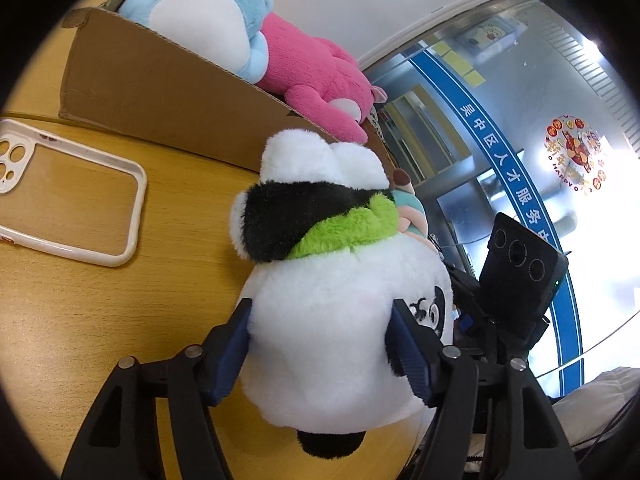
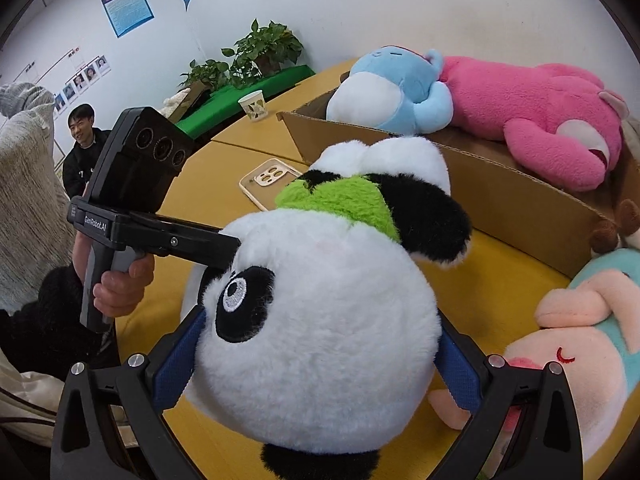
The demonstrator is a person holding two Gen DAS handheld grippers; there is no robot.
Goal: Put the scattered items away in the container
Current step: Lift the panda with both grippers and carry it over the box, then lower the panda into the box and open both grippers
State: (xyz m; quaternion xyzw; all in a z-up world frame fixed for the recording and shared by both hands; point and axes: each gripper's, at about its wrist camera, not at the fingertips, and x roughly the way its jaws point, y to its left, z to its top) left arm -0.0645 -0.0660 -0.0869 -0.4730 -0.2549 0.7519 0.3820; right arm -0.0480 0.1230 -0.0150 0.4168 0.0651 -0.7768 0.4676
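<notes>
A panda plush (image 1: 336,280) with a green scarf lies on the yellow wooden table (image 1: 60,320), in front of the cardboard box (image 1: 160,92). My left gripper (image 1: 320,336) has its blue pads pressed into the two sides of the panda's white head. My right gripper (image 2: 320,360) clamps the same panda (image 2: 320,312) from the other side, and the fur bulges around its pads. The left gripper's black body (image 2: 140,176) shows in the right wrist view, held by a hand. The box (image 2: 500,192) holds a blue plush (image 2: 384,92) and a pink plush (image 2: 532,108).
A white phone case (image 1: 136,208) lies on the table left of the panda. A teal and peach plush (image 2: 580,340) lies beside the box's near corner. Far back stand a paper cup (image 2: 253,106) and potted plants (image 2: 260,48). A seated person (image 2: 84,140) is beyond the table.
</notes>
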